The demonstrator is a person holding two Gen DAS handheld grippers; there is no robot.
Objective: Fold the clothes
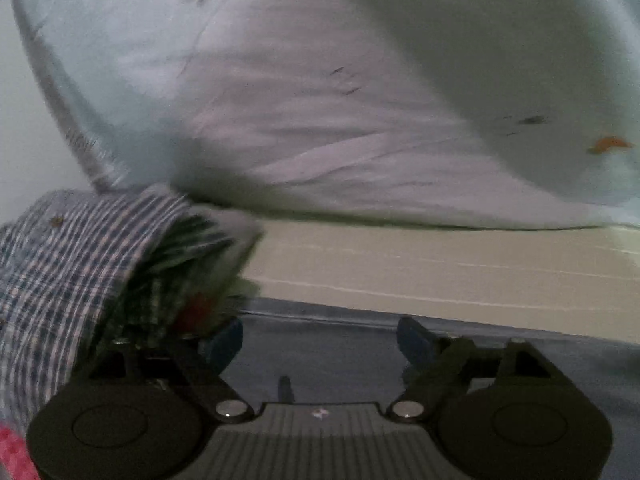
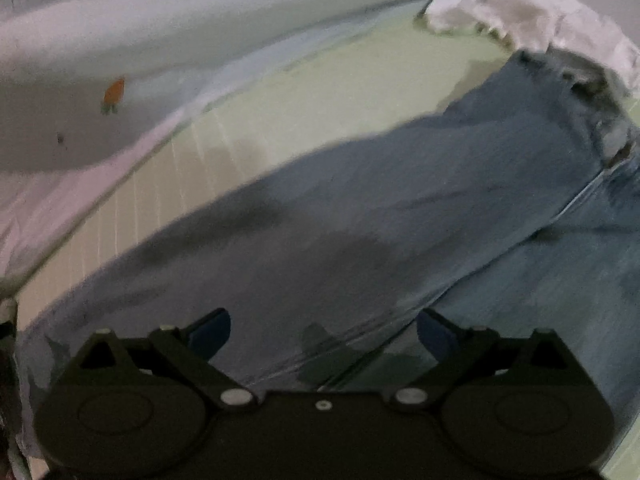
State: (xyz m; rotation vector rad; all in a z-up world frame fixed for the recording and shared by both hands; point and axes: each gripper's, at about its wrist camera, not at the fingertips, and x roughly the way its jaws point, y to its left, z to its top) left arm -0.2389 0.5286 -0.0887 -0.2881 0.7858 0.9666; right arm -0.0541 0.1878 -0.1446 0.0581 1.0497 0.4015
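Blue jeans (image 2: 400,216) lie spread across a pale mat, a seam running diagonally toward my right gripper (image 2: 324,336). That gripper hovers over the denim, open, with only cloth seen between its blue pads. In the left wrist view my left gripper (image 1: 320,344) is open above a dark blue stretch of the jeans (image 1: 320,360), nothing between its fingers. A heap of checked and plaid clothes (image 1: 80,272) sits right against its left finger (image 1: 224,344).
A pale mat (image 1: 440,272) with thin lines covers the surface. Behind it rises light bedding with small orange carrot prints (image 1: 320,100). A crumpled white garment (image 2: 520,12) lies past the jeans' far end at the top right. The picture is motion-blurred.
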